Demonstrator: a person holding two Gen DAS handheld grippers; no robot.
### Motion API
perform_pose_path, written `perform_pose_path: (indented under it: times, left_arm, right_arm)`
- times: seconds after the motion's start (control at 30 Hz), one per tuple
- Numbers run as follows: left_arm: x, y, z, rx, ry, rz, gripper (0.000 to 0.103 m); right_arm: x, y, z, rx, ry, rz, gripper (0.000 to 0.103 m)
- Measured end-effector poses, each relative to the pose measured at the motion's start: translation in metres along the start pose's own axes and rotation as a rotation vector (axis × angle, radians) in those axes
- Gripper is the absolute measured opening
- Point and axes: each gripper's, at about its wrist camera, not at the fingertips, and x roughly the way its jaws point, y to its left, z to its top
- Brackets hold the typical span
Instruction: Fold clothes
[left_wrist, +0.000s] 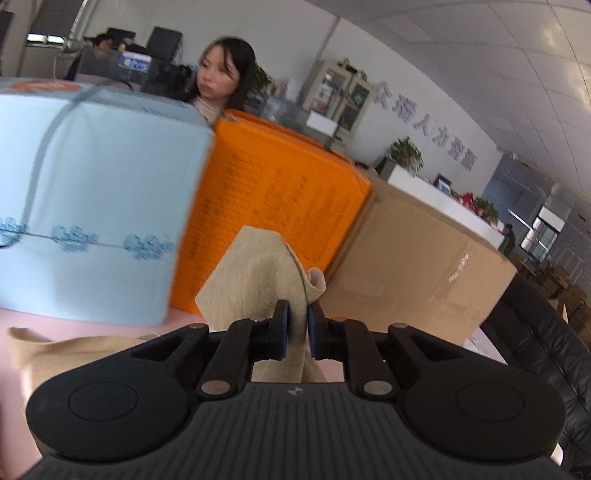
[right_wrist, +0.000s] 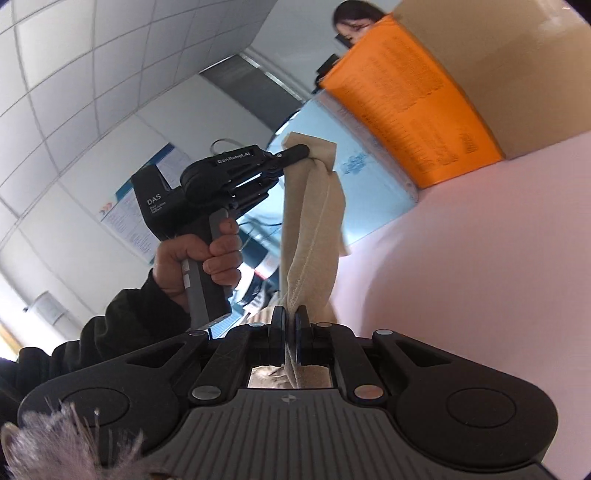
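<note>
A beige knit garment (left_wrist: 255, 273) is pinched between the pads of my left gripper (left_wrist: 297, 325), which is shut on it; more of the cloth lies on the pink table (left_wrist: 92, 321) at lower left. In the right wrist view the same garment (right_wrist: 314, 229) hangs stretched between both grippers above the table. My right gripper (right_wrist: 291, 317) is shut on its hemmed lower edge. The left gripper (right_wrist: 308, 153) shows there too, held by a hand (right_wrist: 199, 258), shut on the garment's upper end.
A light blue box (left_wrist: 96, 192), an orange box (left_wrist: 280, 192) and a brown carton (left_wrist: 417, 266) stand in a row along the table's far side. A woman (left_wrist: 221, 77) sits behind them. A black sofa (left_wrist: 546, 350) is at right. The pink table (right_wrist: 480, 258) lies under the garment.
</note>
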Motion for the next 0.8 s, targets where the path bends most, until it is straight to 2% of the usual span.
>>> perform_pose_path:
  times: [0.03, 0.07, 0.1, 0.17, 0.2, 0.23, 0.27, 0.33, 0.43, 0.5, 0.53, 0.57, 0.67, 0.73, 0.8]
  left_arm:
    - [0.024, -0.014, -0.008, 0.009, 0.090, -0.022, 0.060]
    - [0.045, -0.028, -0.017, 0.018, 0.171, -0.037, 0.073]
    - [0.061, -0.040, -0.028, 0.038, 0.233, -0.053, 0.082]
    - [0.084, -0.061, -0.049, 0.092, 0.324, -0.082, 0.082]
    - [0.087, -0.066, -0.060, 0.128, 0.345, -0.088, 0.082]
    - [0.085, -0.069, -0.071, 0.161, 0.358, -0.089, 0.082]
    - [0.079, -0.069, -0.082, 0.191, 0.367, -0.088, 0.082]
    - [0.055, -0.061, -0.103, 0.247, 0.374, -0.077, 0.082]
    - [-0.004, -0.031, -0.136, 0.298, 0.371, -0.035, 0.082]
    - [-0.047, -0.010, -0.163, 0.284, 0.387, -0.024, 0.084]
    - [-0.065, -0.002, -0.176, 0.257, 0.407, -0.017, 0.084]
    - [-0.077, 0.007, -0.187, 0.226, 0.429, -0.013, 0.084]
    - [-0.100, 0.023, -0.220, 0.097, 0.502, 0.004, 0.084]
    - [-0.105, 0.021, -0.235, 0.048, 0.519, 0.000, 0.084]
    - [-0.100, 0.012, -0.246, 0.061, 0.527, 0.004, 0.084]
  right_arm:
    - [-0.016, -0.012, -0.002, 0.042, -0.030, -0.057, 0.005]
    - [-0.032, -0.025, -0.005, 0.084, -0.059, -0.116, 0.005]
    - [-0.048, -0.038, -0.011, 0.119, -0.083, -0.230, 0.005]
    - [-0.081, -0.065, -0.024, 0.185, -0.129, -0.484, 0.011]
    - [-0.097, -0.077, -0.029, 0.211, -0.135, -0.576, 0.012]
    - [-0.110, -0.084, -0.035, 0.229, -0.138, -0.631, 0.019]
    - [-0.123, -0.091, -0.041, 0.244, -0.142, -0.679, 0.031]
    - [-0.137, -0.093, -0.050, 0.246, -0.150, -0.662, 0.040]
    - [-0.148, -0.086, -0.059, 0.211, -0.139, -0.589, 0.064]
    - [-0.137, -0.081, -0.060, 0.159, -0.063, -0.476, 0.073]
    - [-0.129, -0.081, -0.060, 0.134, -0.005, -0.453, 0.080]
    - [-0.121, -0.081, -0.060, 0.107, 0.054, -0.436, 0.082]
    - [-0.106, -0.070, -0.058, -0.010, 0.096, -0.440, 0.093]
    - [-0.100, -0.070, -0.056, -0.017, 0.094, -0.440, 0.093]
    - [-0.097, -0.070, -0.055, -0.006, 0.078, -0.448, 0.088]
